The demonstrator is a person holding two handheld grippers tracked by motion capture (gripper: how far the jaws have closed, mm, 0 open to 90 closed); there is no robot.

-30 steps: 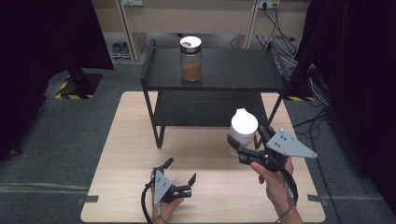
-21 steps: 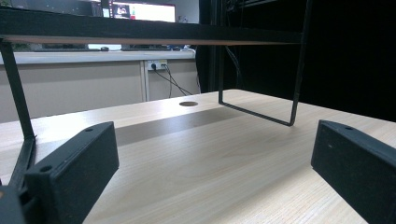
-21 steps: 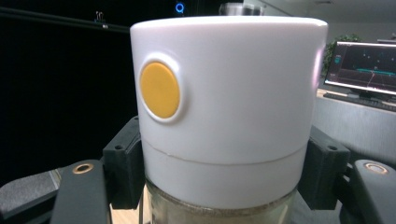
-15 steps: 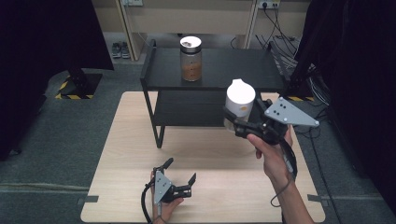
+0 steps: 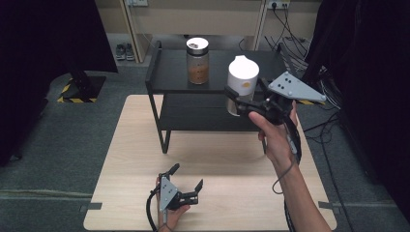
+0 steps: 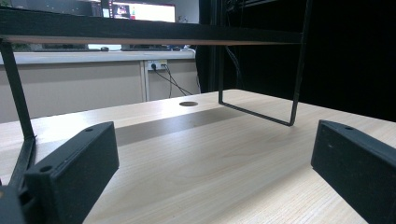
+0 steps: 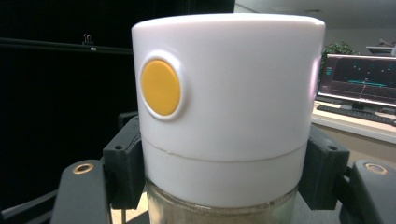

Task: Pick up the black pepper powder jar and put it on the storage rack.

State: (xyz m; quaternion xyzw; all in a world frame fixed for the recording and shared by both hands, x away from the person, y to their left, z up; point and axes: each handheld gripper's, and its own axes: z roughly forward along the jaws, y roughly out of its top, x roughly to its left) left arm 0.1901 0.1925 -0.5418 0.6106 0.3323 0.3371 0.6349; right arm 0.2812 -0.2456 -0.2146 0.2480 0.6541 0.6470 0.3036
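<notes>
- Right gripper [image 5: 238,101]: held in the person's right hand [image 5: 275,133], raised above the far right part of the table, level with the top of the rack. Its jaws are clamped on a jar, one on each side; the right gripper view shows both black pads pressed against the lower band of the lid. A grey three-cornered plate sits on top of the gripper body.
- White-lidded jar [image 5: 242,84]: upright, carried clear of every surface, in front of the right half of the rack's top shelf. Tall white lid [image 7: 229,107] with a round orange button [image 7: 160,87] on its side; glass body below, holding pale contents, seen at the bottom edge of the right gripper view.
- Left gripper [image 5: 186,182]: rests low on the near edge of the table, in the person's left hand [image 5: 170,212]. Jaws stand wide apart and hold nothing; the left gripper view shows bare tabletop between the two black pads.
- Black rack [image 5: 159,87]: two-tier metal shelf standing on the far half of the table, with thin frame legs.
- Second jar [image 5: 197,60]: stands upright on the rack's top shelf, left of centre, well apart from the carried jar. Clear glass, brown contents in the lower part, lid with a dark centre.
- Table [image 5: 130,145]: light wood top, with a round cable hole [image 6: 188,103] under the rack.
- Shoes [image 5: 122,50]: a pair on the floor beyond the table, at far left.
</notes>
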